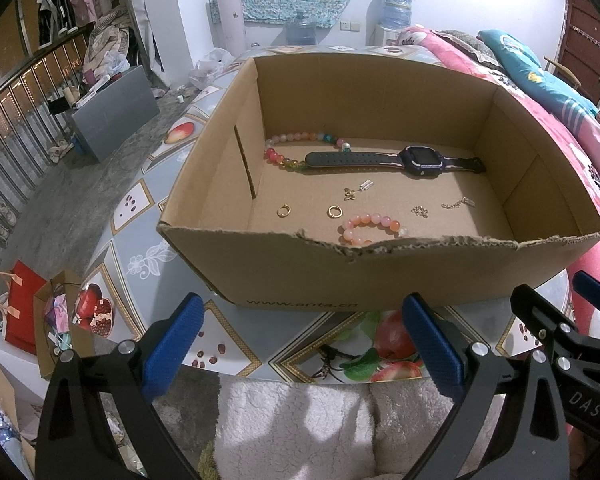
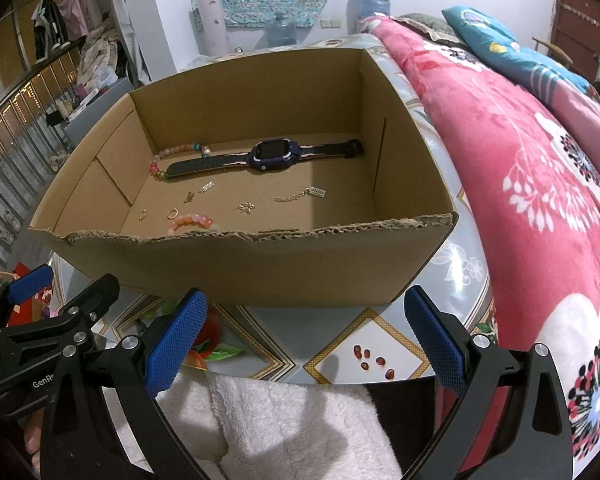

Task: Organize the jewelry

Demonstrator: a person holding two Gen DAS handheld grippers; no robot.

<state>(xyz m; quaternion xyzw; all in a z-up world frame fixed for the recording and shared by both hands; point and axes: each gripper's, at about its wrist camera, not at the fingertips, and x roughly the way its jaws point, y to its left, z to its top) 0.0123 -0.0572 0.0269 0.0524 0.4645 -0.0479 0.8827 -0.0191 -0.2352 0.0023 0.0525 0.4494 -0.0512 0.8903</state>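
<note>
An open cardboard box [image 1: 292, 276] [image 2: 260, 268] stands on the table. Inside lie a dark blue watch [image 1: 416, 159] [image 2: 272, 155], a multicoloured bead bracelet [image 1: 300, 137] [image 2: 176, 150], a pink bead bracelet [image 1: 370, 226] [image 2: 192, 222], two gold rings [image 1: 284, 211] [image 1: 335, 211], a gold charm [image 1: 349, 194], small chain pieces [image 1: 458, 203] [image 2: 300, 196] and a silver clasp [image 1: 366, 185]. My left gripper [image 1: 300, 340] is open and empty, in front of the box. My right gripper [image 2: 304, 340] is open and empty, also in front of the box.
The table [image 1: 236, 344] has a fruit-patterned cover. A pink floral quilt [image 2: 540, 200] lies right of the box. A white fluffy cloth [image 2: 280, 428] is below the grippers. A railing [image 1: 16, 120], a grey box [image 1: 116, 108] and bags [image 1: 24, 308] are at the left.
</note>
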